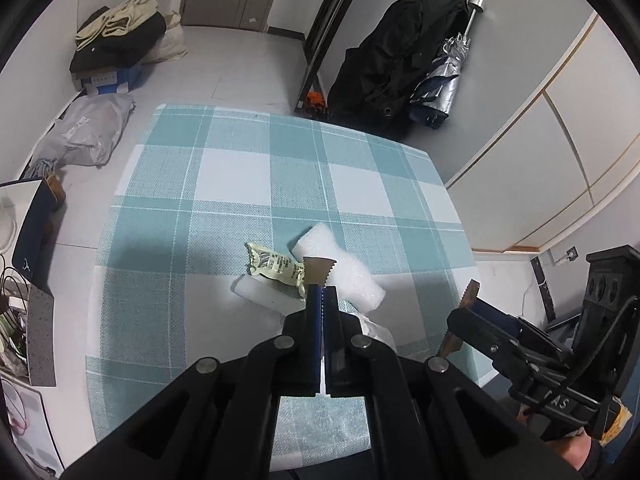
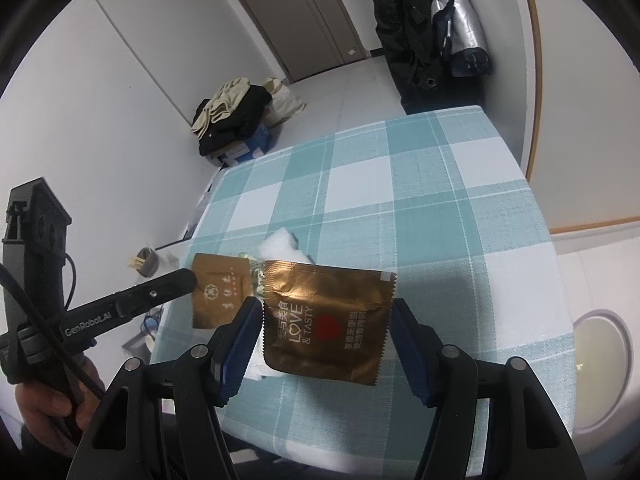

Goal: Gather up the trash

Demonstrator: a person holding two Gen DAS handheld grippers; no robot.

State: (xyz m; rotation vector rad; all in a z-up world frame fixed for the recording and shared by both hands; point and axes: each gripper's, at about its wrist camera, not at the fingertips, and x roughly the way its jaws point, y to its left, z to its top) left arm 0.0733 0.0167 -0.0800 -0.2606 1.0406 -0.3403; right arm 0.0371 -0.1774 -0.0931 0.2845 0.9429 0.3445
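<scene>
We're pinching a small brown packet [image 2: 222, 294] in the left tool [image 1: 320, 280], clamped tight, while the right tool [image 2: 326, 320] is gripping a brown "LOVE & TASTY" wrapper [image 2: 326, 320] edge to edge above the checkered counter [image 2: 420, 208]. White foam [image 1: 344, 268] and a yellow wrapper [image 1: 276, 266] are lying on it.

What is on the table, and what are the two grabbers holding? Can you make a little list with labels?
table cover: teal-and-white checked tablecloth
left gripper: shut on small brown sachet
right gripper: shut on brown LOVE & TASTY packet, held above the table
trash on table: yellow-green wrapper, white foam pieces
</scene>
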